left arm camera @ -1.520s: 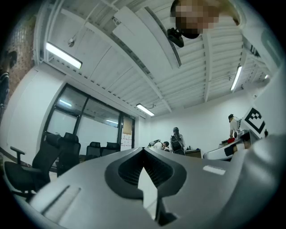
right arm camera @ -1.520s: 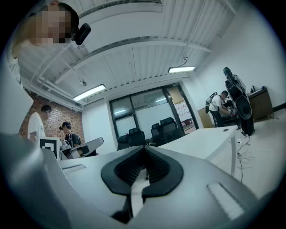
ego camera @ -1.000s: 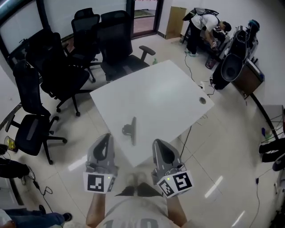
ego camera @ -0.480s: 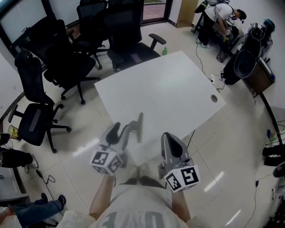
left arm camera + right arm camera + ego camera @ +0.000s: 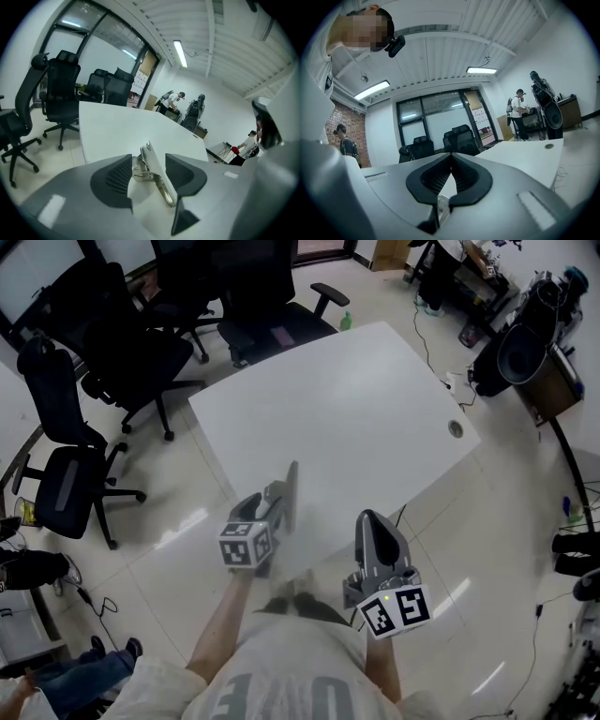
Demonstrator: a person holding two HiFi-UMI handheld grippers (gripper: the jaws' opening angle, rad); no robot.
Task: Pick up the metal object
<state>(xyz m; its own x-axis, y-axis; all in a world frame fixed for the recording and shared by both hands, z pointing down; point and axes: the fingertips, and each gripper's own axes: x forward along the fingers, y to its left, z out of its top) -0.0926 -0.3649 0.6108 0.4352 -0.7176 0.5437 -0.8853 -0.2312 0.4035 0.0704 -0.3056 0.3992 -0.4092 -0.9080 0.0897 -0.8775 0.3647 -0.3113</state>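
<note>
The metal object [image 5: 289, 493], a long silvery clip with a wire handle, lies near the front corner of the white table [image 5: 347, 418]. My left gripper [image 5: 269, 509] has reached it. In the left gripper view the clip [image 5: 157, 176] sits between the two dark pads, and the jaws are opening with a gap on each side of it. My right gripper [image 5: 369, 521] hangs off the table's front edge near my body. Its jaws [image 5: 451, 157] are shut with nothing between them.
Black office chairs [image 5: 253, 296] crowd the table's far and left sides, one more chair [image 5: 66, 479] at the left. A cable hole [image 5: 456, 429] marks the table's right corner. A speaker and equipment [image 5: 520, 357] stand at the right; a person works at the back [image 5: 174, 99].
My left gripper has moved forward from near my body to the table's front corner and now brackets the metal clip. The right gripper has barely moved.
</note>
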